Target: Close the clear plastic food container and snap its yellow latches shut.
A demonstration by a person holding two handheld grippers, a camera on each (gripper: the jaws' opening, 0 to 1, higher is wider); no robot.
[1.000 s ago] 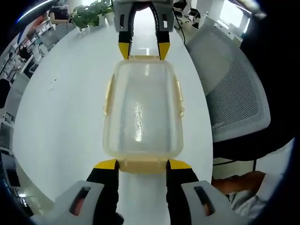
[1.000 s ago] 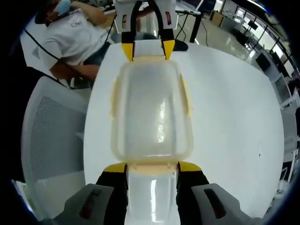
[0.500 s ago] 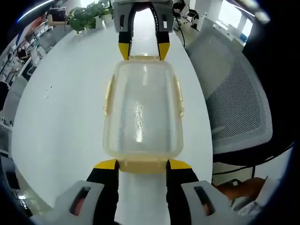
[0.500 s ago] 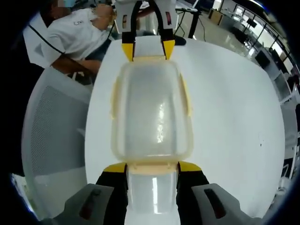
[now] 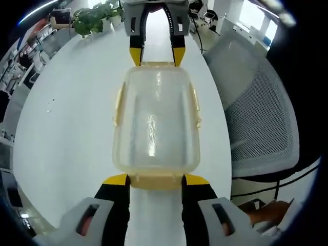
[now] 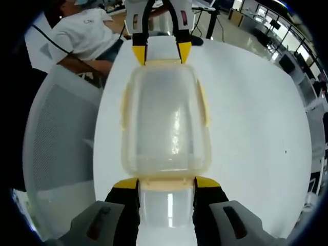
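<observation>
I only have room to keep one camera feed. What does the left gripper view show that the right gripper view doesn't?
Left gripper view: a potted plant beyond the table and a mesh chair on its right. Right gripper view: a seated person in a white shirt. Both: the clear container with yellow latches on the white table, a hand-held gripper at each short end.

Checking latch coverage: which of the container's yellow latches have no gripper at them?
The two long-side latches; each end latch sits between the left gripper or right gripper.
</observation>
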